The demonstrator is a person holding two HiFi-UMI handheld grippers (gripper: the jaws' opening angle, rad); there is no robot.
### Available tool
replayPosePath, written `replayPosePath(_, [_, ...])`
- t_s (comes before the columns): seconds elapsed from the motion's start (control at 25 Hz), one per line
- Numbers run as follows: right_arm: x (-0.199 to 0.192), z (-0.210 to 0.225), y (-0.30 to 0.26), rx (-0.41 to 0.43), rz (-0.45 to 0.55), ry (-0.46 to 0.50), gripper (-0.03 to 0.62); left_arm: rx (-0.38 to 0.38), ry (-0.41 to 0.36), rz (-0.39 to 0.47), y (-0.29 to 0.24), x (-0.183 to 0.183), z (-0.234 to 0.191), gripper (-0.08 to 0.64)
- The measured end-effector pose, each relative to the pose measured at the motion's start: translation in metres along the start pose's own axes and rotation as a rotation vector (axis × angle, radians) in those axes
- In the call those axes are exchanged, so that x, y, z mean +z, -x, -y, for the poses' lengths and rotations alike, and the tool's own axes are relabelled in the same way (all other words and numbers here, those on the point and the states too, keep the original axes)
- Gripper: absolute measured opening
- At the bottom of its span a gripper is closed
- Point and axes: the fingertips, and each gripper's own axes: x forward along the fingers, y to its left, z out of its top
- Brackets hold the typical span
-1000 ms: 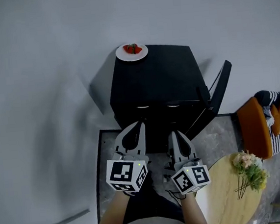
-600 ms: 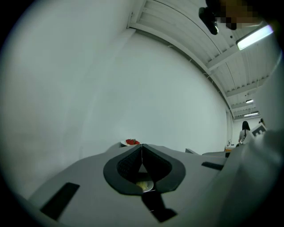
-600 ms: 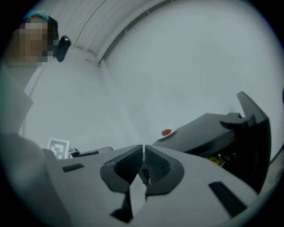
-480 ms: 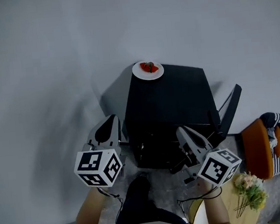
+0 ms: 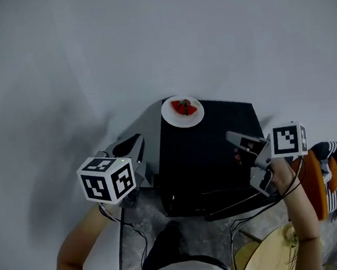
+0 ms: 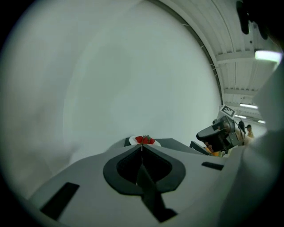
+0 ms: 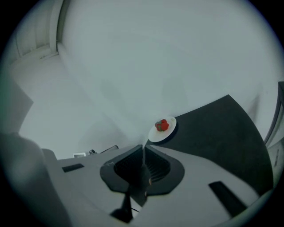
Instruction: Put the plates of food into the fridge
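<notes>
A white plate of strawberries sits at the back left corner of the top of a small black fridge. My left gripper hangs left of the fridge, jaws shut and empty. My right gripper hovers over the right part of the fridge top, also shut and empty, well short of the plate. In the left gripper view the plate shows just past the closed tips of the left gripper, with the right gripper off to the right. The right gripper view has the plate beyond the right gripper.
A white wall rises right behind the fridge. An orange chair with a striped cushion stands at the right. A round wooden table sits at the lower right. Cables run along the grey floor by my legs.
Both grippers have risen and spread apart. The left went out to the fridge's left side, the right swung up over the fridge top. I have come closer to the fridge.
</notes>
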Motion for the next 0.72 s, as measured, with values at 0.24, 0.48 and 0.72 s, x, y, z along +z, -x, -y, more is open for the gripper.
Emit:
replayPosePath(0.24, [0.039,0.104,-0.097,-0.059,-0.240,-0.157,0.026,-0.157,0.357,-0.346,-0.127,-0.046,-0.039,0.011])
replayPosePath(0.48, [0.041,0.090,-0.103,-0.058,-0.272,-0.150,0.033,-0.255,0.536,-0.376,-0.127,-0.031,-0.031,0.023])
replayPosePath(0.72, [0.047,0.079,-0.100,-0.101,-0.268,-0.083,0.072,-0.321,0.534,-0.349,-0.124,-0.015,-0.032,0.052])
